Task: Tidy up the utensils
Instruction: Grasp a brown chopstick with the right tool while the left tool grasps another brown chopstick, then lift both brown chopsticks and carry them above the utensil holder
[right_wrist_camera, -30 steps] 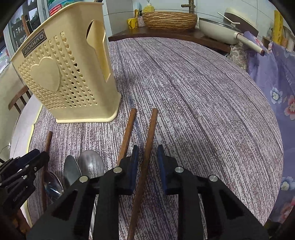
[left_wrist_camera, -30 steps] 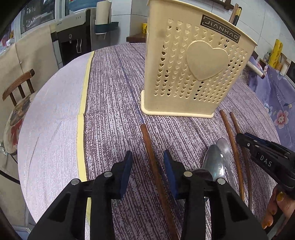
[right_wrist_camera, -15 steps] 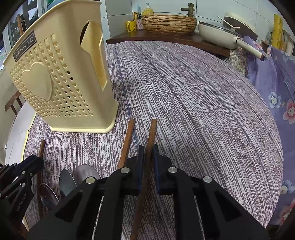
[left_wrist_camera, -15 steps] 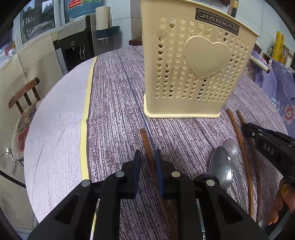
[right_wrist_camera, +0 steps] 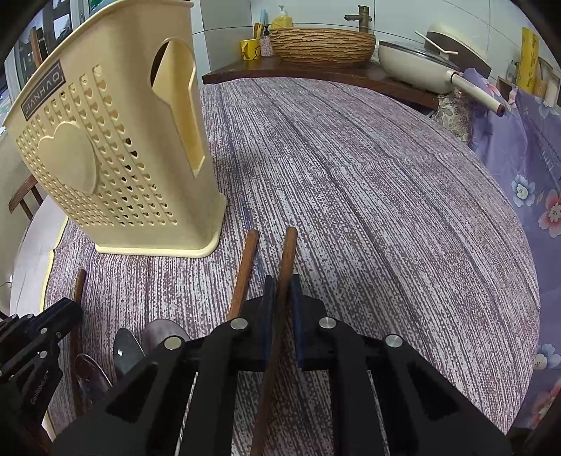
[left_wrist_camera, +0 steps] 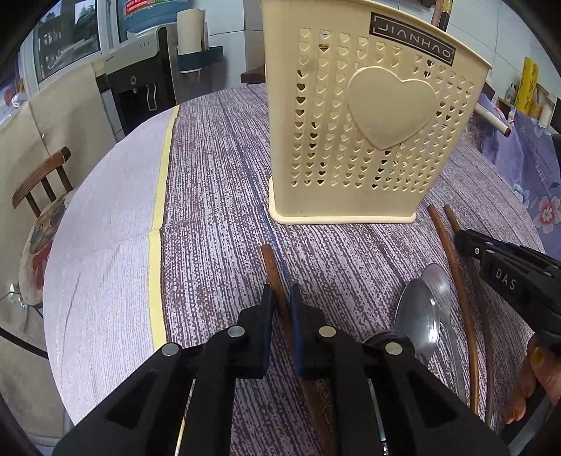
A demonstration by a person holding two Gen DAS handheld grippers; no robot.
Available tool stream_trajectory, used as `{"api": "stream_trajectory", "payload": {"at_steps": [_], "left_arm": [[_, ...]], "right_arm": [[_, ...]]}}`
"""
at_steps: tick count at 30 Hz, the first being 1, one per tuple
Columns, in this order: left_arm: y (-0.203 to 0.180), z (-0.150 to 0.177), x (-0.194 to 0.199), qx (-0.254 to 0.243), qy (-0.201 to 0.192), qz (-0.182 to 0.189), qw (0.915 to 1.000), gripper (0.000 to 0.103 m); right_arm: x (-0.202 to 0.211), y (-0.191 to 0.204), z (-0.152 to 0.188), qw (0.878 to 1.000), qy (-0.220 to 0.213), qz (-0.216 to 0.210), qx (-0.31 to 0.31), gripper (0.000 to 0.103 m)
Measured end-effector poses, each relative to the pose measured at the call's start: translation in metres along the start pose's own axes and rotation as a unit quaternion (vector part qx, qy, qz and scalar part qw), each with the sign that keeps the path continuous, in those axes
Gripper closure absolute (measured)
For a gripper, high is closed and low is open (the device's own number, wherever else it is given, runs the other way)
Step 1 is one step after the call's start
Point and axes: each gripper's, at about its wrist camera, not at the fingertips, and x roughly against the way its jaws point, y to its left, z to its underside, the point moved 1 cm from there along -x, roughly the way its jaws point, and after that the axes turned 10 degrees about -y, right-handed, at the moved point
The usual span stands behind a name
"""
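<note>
Left gripper (left_wrist_camera: 280,301), jaws just clenched onto a lone brown wooden chopstick (left_wrist_camera: 270,261) at lower centre. Right gripper (right_wrist_camera: 281,293) grasps the right one of two brown wooden chopsticks (right_wrist_camera: 288,250), all lying on the purple-streaked surface (right_wrist_camera: 385,193). Cream perforated plastic utensil holder (left_wrist_camera: 364,140) stands upper centre. Thin sticks gripped near one end could pivot or slip when lifted.

Chopstick (right_wrist_camera: 270,379) end cut off below

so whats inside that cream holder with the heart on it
Mostly hidden. Above the rim of the cream holder, the tops of a couple of brown sticks poke out at the back. Dark shapes show through some heart holes, too unclear to name. The floor inside is covered by its walls.
</note>
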Motion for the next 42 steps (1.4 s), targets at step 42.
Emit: {"api": "stream_trajectory", "payload": {"at_steps": [42], "left_arm": [[0.023, -0.032, 0.053, 0.045, -0.085, 0.027, 0.995, 0.095]], "right_arm": [[0.086, -0.029, -0.021, 0.985, -0.118, -0.111, -0.053, 0.095]]}}
